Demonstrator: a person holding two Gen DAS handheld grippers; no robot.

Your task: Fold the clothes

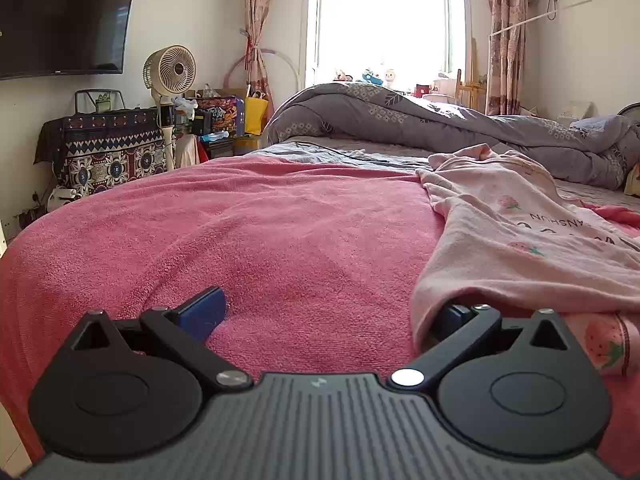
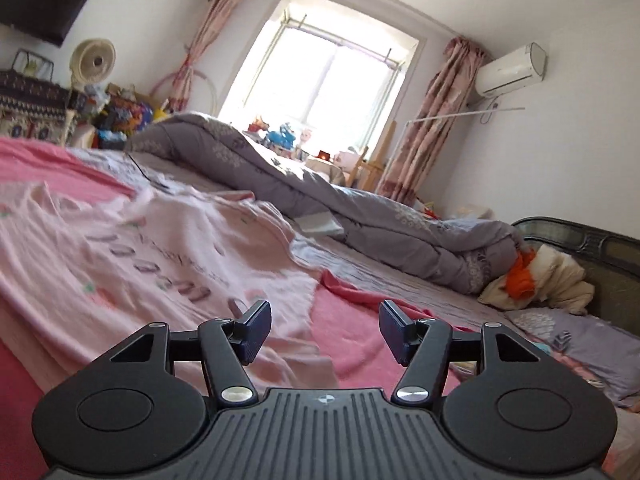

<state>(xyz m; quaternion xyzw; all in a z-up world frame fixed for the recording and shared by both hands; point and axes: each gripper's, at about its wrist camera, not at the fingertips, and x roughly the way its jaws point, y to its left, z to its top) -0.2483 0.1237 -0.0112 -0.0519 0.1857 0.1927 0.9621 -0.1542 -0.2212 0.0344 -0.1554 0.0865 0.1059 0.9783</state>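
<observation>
A pale pink garment [image 1: 520,232] printed with strawberries and letters lies spread on the pink towel blanket [image 1: 260,232] that covers the bed. My left gripper [image 1: 328,316] is open wide and low over the blanket. Its left pad [image 1: 202,314] is bare, and the garment's near edge drapes over its right pad [image 1: 456,318]. In the right wrist view the same garment [image 2: 140,264] stretches away to the left. My right gripper [image 2: 326,330] is open just above the garment's right edge, with nothing pressed between its pads.
A rumpled grey quilt [image 1: 440,124] lies across the far half of the bed. A cream and orange clothes pile [image 2: 536,276] sits by the dark headboard [image 2: 592,240]. A TV [image 1: 60,24], a fan [image 1: 170,70] and cluttered furniture stand along the left wall.
</observation>
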